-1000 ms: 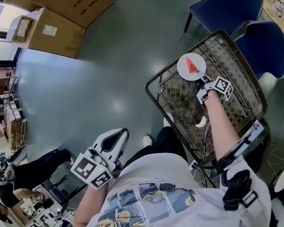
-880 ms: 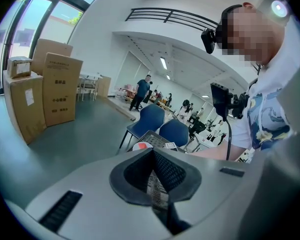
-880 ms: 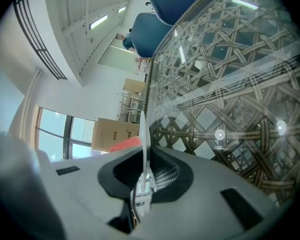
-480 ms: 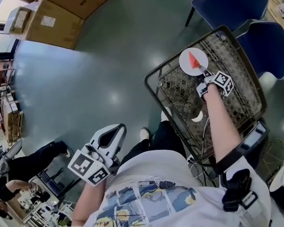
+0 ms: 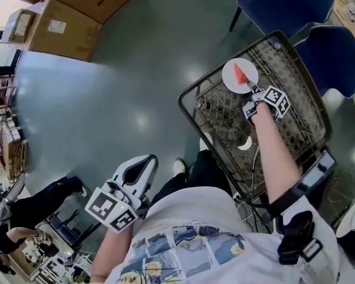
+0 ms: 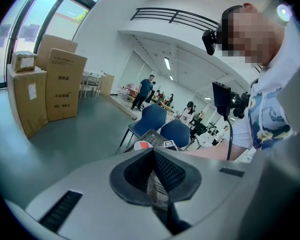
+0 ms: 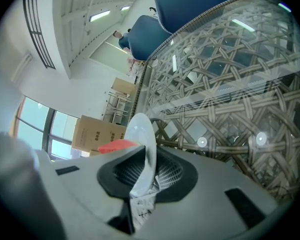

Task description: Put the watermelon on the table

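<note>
Watermelon slice [image 5: 241, 74] rides a white plate [image 5: 229, 83], rim pinched edge-on in my right claw [image 5: 254, 93], directly over the wicker surface [image 5: 299, 120]. Left claw [image 5: 147, 163] closed, empty, well apart.

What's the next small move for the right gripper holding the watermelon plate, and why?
Probably lower the right gripper slightly: it clamps the round white plate carrying the red watermelon wedge over the glass-topped woven table, seemingly not resting yet.

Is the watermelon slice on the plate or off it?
On it. In the head view the red watermelon slice lies on the middle of the white plate.
</note>
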### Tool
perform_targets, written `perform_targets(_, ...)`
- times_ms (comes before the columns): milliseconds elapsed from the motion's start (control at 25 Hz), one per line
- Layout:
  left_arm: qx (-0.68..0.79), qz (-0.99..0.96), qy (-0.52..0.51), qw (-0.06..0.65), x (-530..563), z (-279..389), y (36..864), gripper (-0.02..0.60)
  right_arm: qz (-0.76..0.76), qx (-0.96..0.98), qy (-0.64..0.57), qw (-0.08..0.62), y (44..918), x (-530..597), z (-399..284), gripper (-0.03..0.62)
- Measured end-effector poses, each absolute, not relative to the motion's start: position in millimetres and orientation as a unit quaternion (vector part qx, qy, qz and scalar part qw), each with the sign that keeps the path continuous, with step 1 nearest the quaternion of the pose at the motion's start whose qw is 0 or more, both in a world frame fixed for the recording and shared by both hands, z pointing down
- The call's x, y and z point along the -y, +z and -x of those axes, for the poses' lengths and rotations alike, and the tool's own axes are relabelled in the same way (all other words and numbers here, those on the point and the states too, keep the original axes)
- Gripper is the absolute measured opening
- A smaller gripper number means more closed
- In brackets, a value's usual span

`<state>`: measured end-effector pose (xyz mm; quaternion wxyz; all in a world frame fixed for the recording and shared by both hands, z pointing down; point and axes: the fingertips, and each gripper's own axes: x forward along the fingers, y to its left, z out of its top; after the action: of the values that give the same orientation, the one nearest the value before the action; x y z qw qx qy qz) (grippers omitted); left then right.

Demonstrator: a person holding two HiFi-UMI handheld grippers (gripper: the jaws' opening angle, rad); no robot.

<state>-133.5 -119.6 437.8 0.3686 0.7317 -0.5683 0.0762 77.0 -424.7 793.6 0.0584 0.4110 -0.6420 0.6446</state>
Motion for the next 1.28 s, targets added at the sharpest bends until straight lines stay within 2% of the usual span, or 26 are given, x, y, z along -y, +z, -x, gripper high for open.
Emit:
perform_targets(960, 0.579, -0.724, 0.087, 0.365, 124, 141, 440, 0.009, -0.49, 0.664, 0.512, 0.24, 791, 425, -88, 0.102)
perform_targets(1280, 0.574, -0.73, 0.084, 0.361, 119, 140, 433, 0.009, -0.493, 0.666, 0.512, 0.228, 787, 418, -97, 0.104)
